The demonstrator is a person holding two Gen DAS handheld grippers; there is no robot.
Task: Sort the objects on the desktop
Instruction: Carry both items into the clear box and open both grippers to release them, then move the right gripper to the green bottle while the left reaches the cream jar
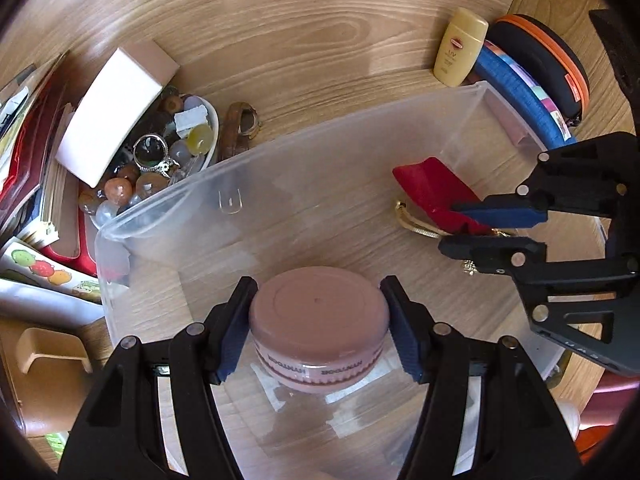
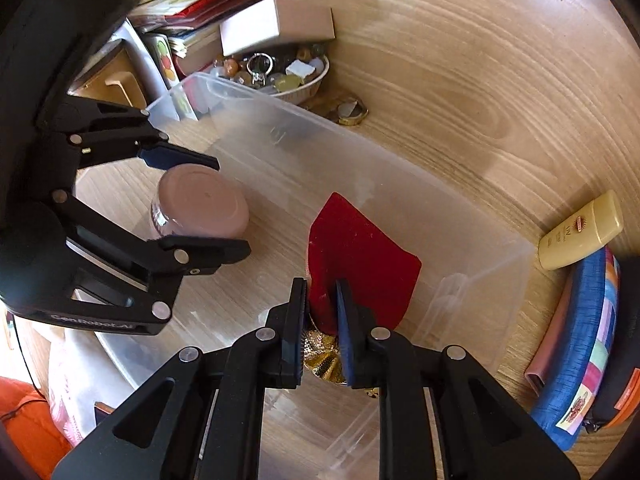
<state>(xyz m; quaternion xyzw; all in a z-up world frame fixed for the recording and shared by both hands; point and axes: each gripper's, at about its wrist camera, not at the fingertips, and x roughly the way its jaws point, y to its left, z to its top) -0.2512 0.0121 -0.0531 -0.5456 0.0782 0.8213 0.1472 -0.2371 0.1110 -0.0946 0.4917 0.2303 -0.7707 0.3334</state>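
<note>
A clear plastic bin (image 1: 304,148) stands on the wooden desk. My left gripper (image 1: 319,312) is shut on a pink-lidded jar (image 1: 320,312) and holds it inside the bin; the jar also shows in the right wrist view (image 2: 204,200). My right gripper (image 2: 322,294) is shut on a red velvet pouch (image 2: 360,256) with a gold cord, inside the bin's right part. The left wrist view shows that gripper (image 1: 468,224) clamped on the pouch (image 1: 432,188).
A white bowl of stones and trinkets (image 1: 160,156) under a white box (image 1: 108,108) sits behind the bin at left, beside books (image 1: 28,140). A watch (image 1: 240,128) lies by the bowl. A yellow bottle (image 1: 460,48), blue case (image 1: 520,92) and black-orange case (image 1: 560,64) stand at right.
</note>
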